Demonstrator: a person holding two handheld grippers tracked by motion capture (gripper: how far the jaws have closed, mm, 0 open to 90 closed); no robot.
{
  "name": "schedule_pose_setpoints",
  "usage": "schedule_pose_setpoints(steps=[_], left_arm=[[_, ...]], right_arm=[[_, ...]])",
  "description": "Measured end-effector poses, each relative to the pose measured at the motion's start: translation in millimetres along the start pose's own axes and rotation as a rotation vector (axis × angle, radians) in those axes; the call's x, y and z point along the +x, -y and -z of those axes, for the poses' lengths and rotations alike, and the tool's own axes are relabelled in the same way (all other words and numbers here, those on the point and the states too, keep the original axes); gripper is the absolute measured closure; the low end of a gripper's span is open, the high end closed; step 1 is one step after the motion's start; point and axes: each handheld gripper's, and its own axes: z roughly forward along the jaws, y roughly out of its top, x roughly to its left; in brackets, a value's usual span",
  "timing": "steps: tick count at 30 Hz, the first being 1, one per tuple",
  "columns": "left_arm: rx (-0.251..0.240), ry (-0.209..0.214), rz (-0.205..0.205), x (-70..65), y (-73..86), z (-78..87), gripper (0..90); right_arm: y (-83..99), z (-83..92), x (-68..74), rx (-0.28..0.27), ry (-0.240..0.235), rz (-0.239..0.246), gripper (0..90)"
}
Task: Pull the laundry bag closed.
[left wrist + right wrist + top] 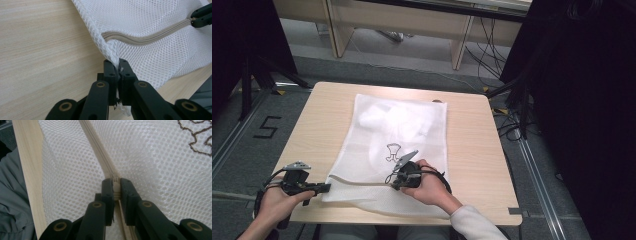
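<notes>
Left claw pinches the mesh bag's corner at the desk's near edge; right claw clamps the zipper pull. The zipper runs straight between them, closed stretch lying toward the left claw.

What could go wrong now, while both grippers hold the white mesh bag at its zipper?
1. The left gripper pinches only the thin corner of the mesh bag; the mesh may slip out or tear under pull.
2. The right gripper clamps the small zipper pull; it may slide off.
3. The bag's near edge overhangs the table, so the bag might drag off.
</notes>
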Motion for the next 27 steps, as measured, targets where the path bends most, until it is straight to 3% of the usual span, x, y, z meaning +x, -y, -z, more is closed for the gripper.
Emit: schedule_pose_setpoints(steps=[7,8,9,10,27], left_arm=[[-0.001,0.0,0.0,-0.2,0.0,0.0,86.1],[-0.015,-0.004,0.021,-1.4,0.1,-1.3,86.1],[-0.015,-0.004,0.021,-1.4,0.1,-1.3,86.1],[0.002,0.0,-0.004,0.1,0.0,0.2,86.1],[-0.003,0.001,0.003,-0.4,-0.1,-0.1,86.1]], right_arm=[[1.5,1.4,-0.7,-0.003,-0.002,-0.008,82.8],[1.8,1.6,-0.7,-0.002,0.003,-0.005,82.8],[2.2,2.4,-0.9,-0.001,0.001,-0.009,82.8],[2.5,2.5,-1.6,-0.002,0.002,-0.004,82.7],[8.1,8.0,-3.8,-0.007,0.01,-0.011,82.8]])
